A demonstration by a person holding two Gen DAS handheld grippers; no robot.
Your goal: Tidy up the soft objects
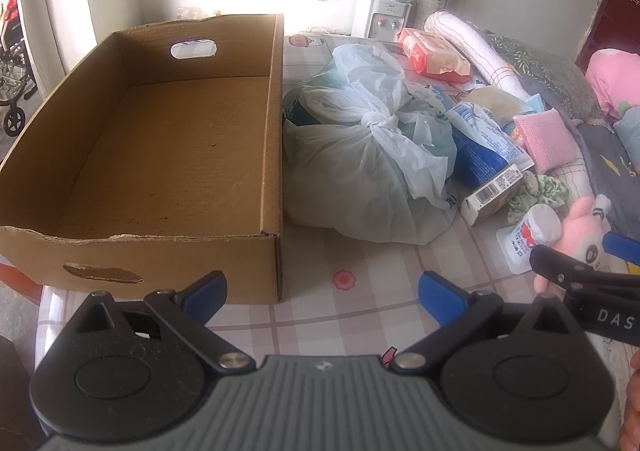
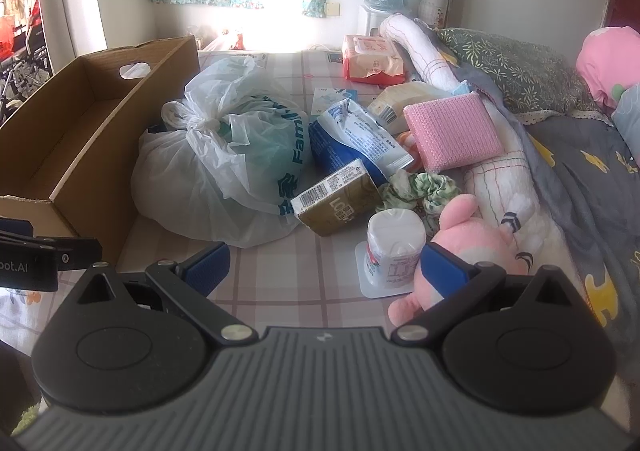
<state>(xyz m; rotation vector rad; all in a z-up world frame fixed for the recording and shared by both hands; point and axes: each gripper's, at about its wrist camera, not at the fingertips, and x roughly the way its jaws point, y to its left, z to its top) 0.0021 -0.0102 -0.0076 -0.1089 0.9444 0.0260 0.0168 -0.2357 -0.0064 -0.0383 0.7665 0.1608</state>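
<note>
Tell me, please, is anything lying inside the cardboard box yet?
No, the cardboard box shows only its bare brown floor in the left wrist view.

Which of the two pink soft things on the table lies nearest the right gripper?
The pink plush toy, touching the right gripper's right finger; the pink sponge lies farther back, flat and rectangular.

A checked cloth [image 2: 280, 291] with small flower prints covers the surface. On it, at the left, stands an open cardboard box [image 1: 160, 155]. Just beside the box sits a knotted plastic bag [image 2: 224, 171]. Right of the bag lie a blue packet [image 2: 352, 139], a brown carton [image 2: 340, 199], a green scrunchie [image 2: 428, 187], a white cup [image 2: 394, 247] and a pink plush [image 2: 468, 251]. Farther back lies a red tissue pack [image 2: 372, 59]. A grey quilt [image 2: 580, 179] borders the right side.
</note>
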